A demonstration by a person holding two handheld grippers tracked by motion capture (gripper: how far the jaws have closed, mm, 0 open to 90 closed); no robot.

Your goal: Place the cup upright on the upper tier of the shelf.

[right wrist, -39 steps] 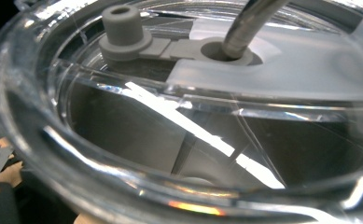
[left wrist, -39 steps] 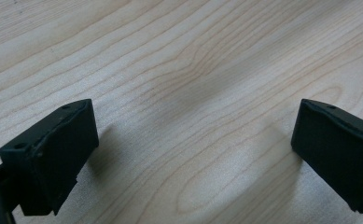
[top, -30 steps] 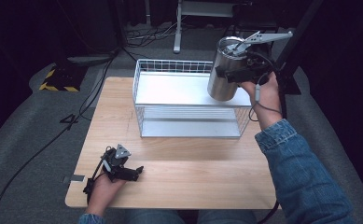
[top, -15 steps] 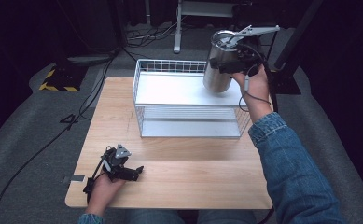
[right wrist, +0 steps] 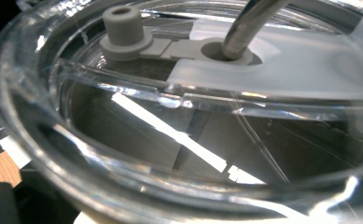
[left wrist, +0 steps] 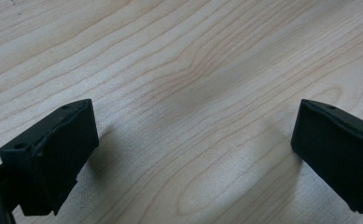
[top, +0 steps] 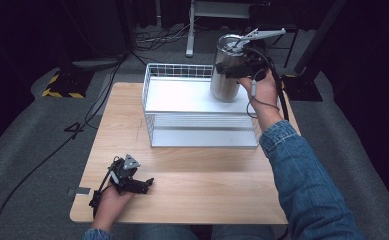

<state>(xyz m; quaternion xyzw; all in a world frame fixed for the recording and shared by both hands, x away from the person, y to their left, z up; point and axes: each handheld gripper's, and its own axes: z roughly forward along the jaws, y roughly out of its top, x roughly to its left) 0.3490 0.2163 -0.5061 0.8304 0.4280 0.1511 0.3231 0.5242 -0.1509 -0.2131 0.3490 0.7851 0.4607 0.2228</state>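
The steel tumbler (top: 227,75) stands upright over the far right corner of the white wire basket (top: 182,95), its base low at or just above the basket's white floor, whether touching I cannot tell; the right claw (top: 242,67) grips it near the rim, on the side away from the basket's middle, with the hand (top: 262,90) behind it and a denim sleeve (top: 302,170) running back across the desk (top: 192,200) on the near side of the basket; in the right gripper view the tumbler's clear lid (right wrist: 179,93) sits right against the camera, with a metal straw (right wrist: 244,28) through its opening and a grey stopper (right wrist: 123,28) beside that; the left claw (top: 141,184) rests on the desk well to the near left of the basket, its jaws spread wide with nothing between them, only bare wood (left wrist: 188,93) in the left gripper view.
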